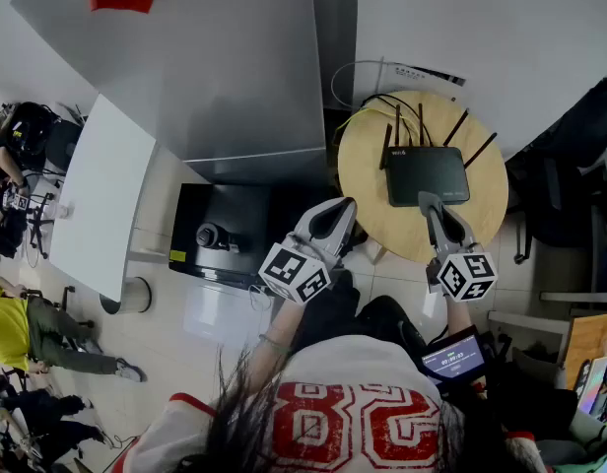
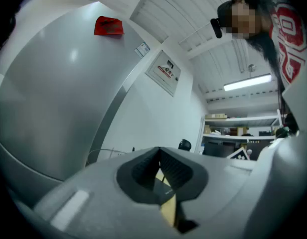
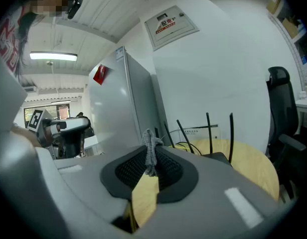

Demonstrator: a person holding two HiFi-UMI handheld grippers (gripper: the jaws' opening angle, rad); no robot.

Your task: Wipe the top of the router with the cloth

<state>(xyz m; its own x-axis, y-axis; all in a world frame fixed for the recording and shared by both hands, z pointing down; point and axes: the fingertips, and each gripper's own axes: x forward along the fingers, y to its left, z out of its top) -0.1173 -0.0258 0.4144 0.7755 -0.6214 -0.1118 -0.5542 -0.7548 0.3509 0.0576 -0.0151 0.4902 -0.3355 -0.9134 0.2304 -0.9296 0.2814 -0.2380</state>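
Looking down from the head view, your right gripper (image 1: 429, 201) hangs at the near edge of the black router (image 1: 428, 174). The router sits toward the back of the round wooden surface (image 1: 368, 195), with its antennas (image 1: 397, 126) fanned up behind it. Sweep too far back and I'd expect you to clip those thin antennas. You might also shove the light box along the wood, tugging the cables (image 1: 380, 101) bunched at the rear. The router's top is flat, matte and dark, and this view is too far off to show any dust. Your left gripper (image 1: 343, 210) is off the surface to the left, over a black box on the floor, so nothing steadies the router.

In the left gripper view, the fingers (image 2: 143, 171) are pressed together on nothing, pointed toward a grey refrigerator (image 2: 59, 98).

In the right gripper view, your fingers pinch a grey knitted cloth (image 3: 150, 148), and only a narrow tuft shows above them. With a bite that small, I'd worry it slips out under drag, or hard fingertips scrape the lid instead of fabric. The antennas rise just beyond.
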